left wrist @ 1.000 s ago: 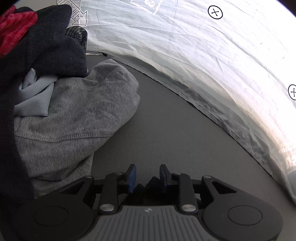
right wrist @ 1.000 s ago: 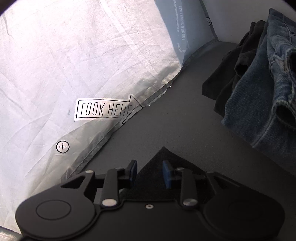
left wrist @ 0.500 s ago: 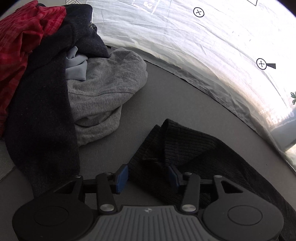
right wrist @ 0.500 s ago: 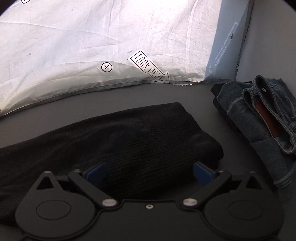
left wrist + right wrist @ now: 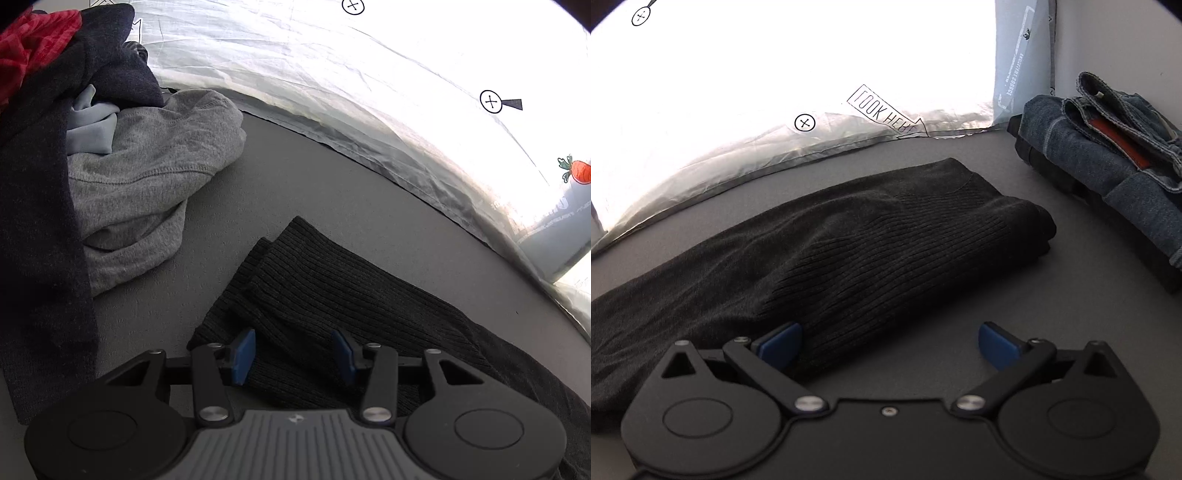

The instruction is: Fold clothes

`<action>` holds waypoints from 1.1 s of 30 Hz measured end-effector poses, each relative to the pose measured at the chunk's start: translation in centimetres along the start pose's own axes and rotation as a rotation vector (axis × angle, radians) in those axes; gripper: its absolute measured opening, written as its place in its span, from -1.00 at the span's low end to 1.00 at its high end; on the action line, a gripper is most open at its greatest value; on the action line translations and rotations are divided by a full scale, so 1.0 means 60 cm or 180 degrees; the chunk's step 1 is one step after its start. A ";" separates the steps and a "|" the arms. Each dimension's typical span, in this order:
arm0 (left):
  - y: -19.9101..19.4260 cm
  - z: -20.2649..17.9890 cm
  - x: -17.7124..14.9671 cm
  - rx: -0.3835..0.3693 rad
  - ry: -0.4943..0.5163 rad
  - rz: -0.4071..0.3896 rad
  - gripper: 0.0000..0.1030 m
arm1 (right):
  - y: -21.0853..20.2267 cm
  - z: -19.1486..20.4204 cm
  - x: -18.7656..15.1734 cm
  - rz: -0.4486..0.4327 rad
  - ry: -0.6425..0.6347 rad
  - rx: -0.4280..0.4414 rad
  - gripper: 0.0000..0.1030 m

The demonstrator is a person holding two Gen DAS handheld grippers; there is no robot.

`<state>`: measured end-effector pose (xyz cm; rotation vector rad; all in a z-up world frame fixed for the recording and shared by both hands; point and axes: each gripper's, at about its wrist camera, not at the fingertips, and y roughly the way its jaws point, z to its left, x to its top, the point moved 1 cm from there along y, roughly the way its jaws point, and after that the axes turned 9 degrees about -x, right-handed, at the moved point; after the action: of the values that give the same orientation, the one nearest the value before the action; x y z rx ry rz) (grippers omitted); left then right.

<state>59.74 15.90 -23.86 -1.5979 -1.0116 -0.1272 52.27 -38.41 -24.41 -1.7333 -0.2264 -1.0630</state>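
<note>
A black ribbed knit garment [image 5: 332,288] lies folded in a long strip on the grey table [image 5: 332,192]. In the left wrist view its doubled end reaches away from my left gripper [image 5: 293,350], which is open just above the cloth, with its blue pads apart and not pressing on it. In the right wrist view the same garment [image 5: 849,236] stretches from the left edge to a rounded fold at the right. My right gripper [image 5: 889,343] stands wide open at its near edge, with its left fingertip by the cloth and its right one over bare table.
A heap of unfolded clothes sits at the left: a grey sweatshirt [image 5: 147,166], a dark navy garment [image 5: 37,221], a light blue piece [image 5: 88,125] and red plaid cloth [image 5: 29,40]. Folded jeans [image 5: 1108,166] lie at the right. A bright white printed sheet [image 5: 775,74] rises behind the table.
Both grippers held a black cloth tip between narrow jaws; now both have opened and pulled back, and the garment lies flat on the table. The right view has rolled and dropped.
</note>
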 end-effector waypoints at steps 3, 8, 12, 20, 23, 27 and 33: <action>0.007 0.002 0.009 0.0009 -0.0048 -0.0011 0.00 | -0.003 -0.001 -0.009 -0.0109 0.0042 -0.0001 1.00; 0.011 0.002 0.014 0.0058 -0.0139 -0.0035 -0.01 | -0.007 0.001 -0.016 -0.0198 0.0063 -0.0026 1.00; 0.005 0.004 0.010 0.0184 -0.0225 -0.0173 -0.83 | -0.010 0.001 -0.016 -0.0201 0.0065 -0.0026 1.00; -0.072 -0.021 0.020 0.0245 -0.0241 -0.0462 -0.89 | -0.012 -0.002 -0.014 -0.0146 0.0063 0.0007 1.00; -0.095 -0.025 0.023 0.0299 -0.0120 -0.0552 -0.89 | -0.015 -0.003 -0.011 -0.0057 0.0023 0.0036 1.00; -0.048 0.002 0.003 0.0469 -0.0119 -0.0264 -0.89 | -0.029 0.006 -0.007 0.0089 -0.0244 0.0132 1.00; -0.023 0.010 -0.019 0.0507 -0.0055 -0.0153 -0.81 | -0.077 0.034 -0.014 -0.0123 -0.0658 0.0184 1.00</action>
<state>57.89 15.74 -23.67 -1.4326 -1.0478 -0.0639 50.12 -34.42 -22.04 -1.7927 -0.4182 -0.8957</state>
